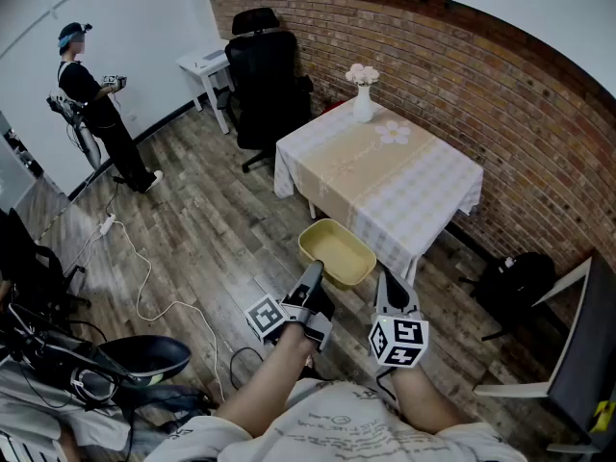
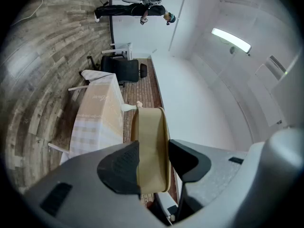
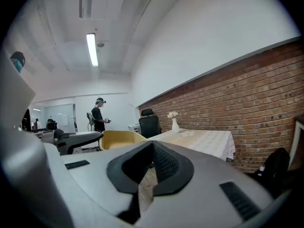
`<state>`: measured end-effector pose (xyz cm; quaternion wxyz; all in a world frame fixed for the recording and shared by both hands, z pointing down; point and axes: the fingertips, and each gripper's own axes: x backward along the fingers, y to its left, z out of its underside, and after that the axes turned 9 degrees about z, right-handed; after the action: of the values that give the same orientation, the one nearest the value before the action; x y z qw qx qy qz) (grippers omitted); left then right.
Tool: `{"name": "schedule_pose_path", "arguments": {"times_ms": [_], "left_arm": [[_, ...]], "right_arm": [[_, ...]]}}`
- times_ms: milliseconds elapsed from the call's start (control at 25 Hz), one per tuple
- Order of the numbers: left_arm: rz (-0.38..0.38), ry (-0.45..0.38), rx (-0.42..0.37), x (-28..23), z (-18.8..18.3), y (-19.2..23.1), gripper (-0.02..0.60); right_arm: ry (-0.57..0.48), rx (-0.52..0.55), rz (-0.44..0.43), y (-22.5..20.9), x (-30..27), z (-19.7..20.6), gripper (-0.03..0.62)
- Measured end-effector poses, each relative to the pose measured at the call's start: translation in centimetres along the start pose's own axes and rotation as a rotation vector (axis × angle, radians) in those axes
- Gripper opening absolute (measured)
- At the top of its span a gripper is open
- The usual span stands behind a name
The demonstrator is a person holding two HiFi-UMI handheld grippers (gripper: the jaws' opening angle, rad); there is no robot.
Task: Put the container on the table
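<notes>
Table [image 1: 385,176], checked cloth: ahead of both jaws.
Office chair [image 1: 265,85]: beyond the table, left.
Yellow container [image 1: 336,253]: off the table, its wall clamped between the widely spread jaws of the left gripper [image 1: 312,275].
Vase [image 1: 363,104]: at the table's far edge.
Right gripper [image 1: 387,285]: jaws together, empty.

Both forearms [image 1: 265,388] reaching forward, left hand-held gripper [image 1: 313,275] – jaws clamped on container [image 1: 337,253] rim, right hand-held gripper [image 1: 387,285] – jaws together
</notes>
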<state>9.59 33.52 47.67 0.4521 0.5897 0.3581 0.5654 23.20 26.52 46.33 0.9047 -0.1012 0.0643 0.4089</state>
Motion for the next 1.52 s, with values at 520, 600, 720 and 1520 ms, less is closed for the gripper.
{"name": "schedule_pose_path", "arguments": {"times_ms": [520,600,720,1520], "left_arm": [[-0.009,0.004,0.009,-0.3,-1.3,1.1,0.202],[-0.005,0.014,0.014,-0.7,-1.6,1.1,0.202],[-0.021,0.030,0.024,-1.2,-2.4,2.0,0.202],[0.050,0.135,0.083,-6.5,-12.9,2.9,0.202]], "right_arm": [[-0.001,-0.039,-0.006,0.5,-1.2,0.3,0.002],[0.001,-0.033,0.003,0.7,-1.6,0.2,0.002],[0.003,-0.032,0.018,1.2,-2.4,-0.1,0.002],[-0.022,-0.044,0.128,8.2,-10.6,-1.0,0.002]]}}
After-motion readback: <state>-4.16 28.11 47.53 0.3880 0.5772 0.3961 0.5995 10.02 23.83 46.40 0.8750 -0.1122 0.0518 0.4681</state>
